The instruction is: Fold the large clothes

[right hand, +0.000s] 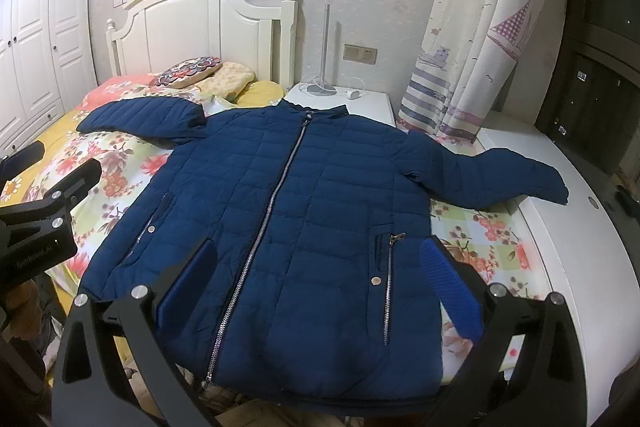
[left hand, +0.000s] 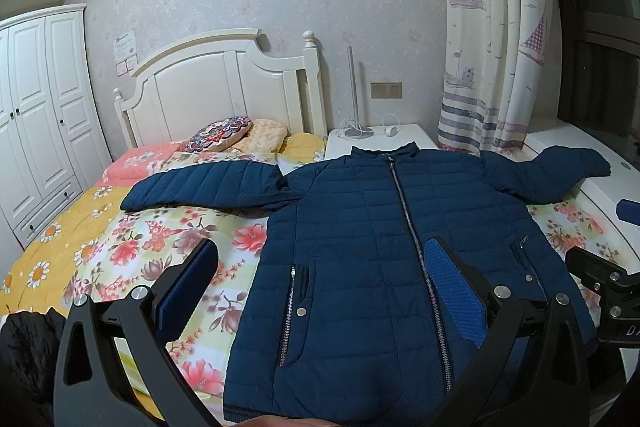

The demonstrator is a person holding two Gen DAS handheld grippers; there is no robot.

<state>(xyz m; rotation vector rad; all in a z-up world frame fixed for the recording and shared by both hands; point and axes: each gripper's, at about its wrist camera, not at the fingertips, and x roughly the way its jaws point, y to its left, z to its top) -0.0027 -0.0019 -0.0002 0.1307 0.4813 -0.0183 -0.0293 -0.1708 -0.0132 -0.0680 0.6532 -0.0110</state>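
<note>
On the floral bedspread (right hand: 492, 231), a navy quilted jacket (right hand: 280, 211) is laid flat and zipped shut, collar toward the white headboard (right hand: 208, 27), with both sleeves spread outward. Above its lower half, the left gripper (left hand: 324, 275) and right gripper (right hand: 320, 275) are held with jaws spread wide, and nothing is pinched between the 2 pairs of fingers.

Bed (left hand: 60, 251) with white headboard, spread with a floral quilt (left hand: 168, 239) in yellow, pink and pale green. Laid flat on the quilt, front up and zipped, a navy padded jacket (left hand: 360, 247), collar toward the headboard, sleeves spread to both sides, one cuff reaching onto the white ledge (right hand: 560, 227) beside the bed. Near the headboard, an embroidered cushion (left hand: 218, 139) and pillows.
</note>
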